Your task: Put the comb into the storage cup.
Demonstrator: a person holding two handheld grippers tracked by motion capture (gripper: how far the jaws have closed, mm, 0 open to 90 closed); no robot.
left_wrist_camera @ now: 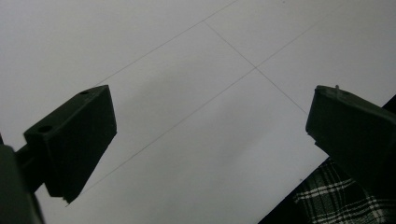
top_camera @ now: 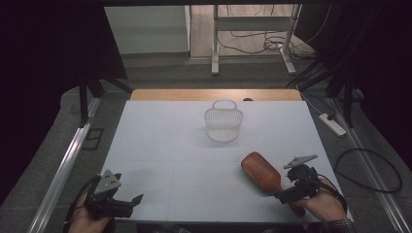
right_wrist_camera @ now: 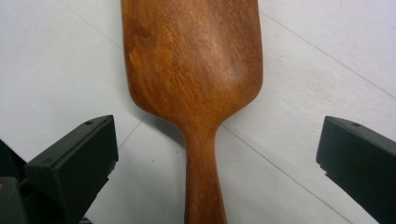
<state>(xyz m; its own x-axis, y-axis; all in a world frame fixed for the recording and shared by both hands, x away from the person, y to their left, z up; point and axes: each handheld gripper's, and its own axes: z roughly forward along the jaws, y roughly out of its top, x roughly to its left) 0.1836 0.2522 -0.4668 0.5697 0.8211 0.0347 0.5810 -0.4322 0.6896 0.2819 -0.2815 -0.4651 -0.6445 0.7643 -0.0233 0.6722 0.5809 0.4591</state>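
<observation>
Item: wooden brush (right_wrist_camera: 196,79), flat on the table (top_camera: 160,145), near right corner | right gripper (right_wrist_camera: 217,154): jaws wide, straddling the handle, apparently not touching | left gripper (left_wrist_camera: 210,140): spread, empty | basket (top_camera: 223,124) well apart | Risk: tapered handle may slip or pivot if clamped off-centre.

The hairbrush (right_wrist_camera: 196,70) is wood — reddish-brown, streaked with visible grain, smooth with a soft sheen on its back and handle. The table (top_camera: 160,145) has a pale, matt, smooth top crossed by thin seam lines, with a bare light-wood edge at the far side. The basket (top_camera: 223,124) looks like white perforated plastic. The right gripper (right_wrist_camera: 215,154) has jaws of matt black plastic — as does the left gripper (left_wrist_camera: 210,130)
</observation>
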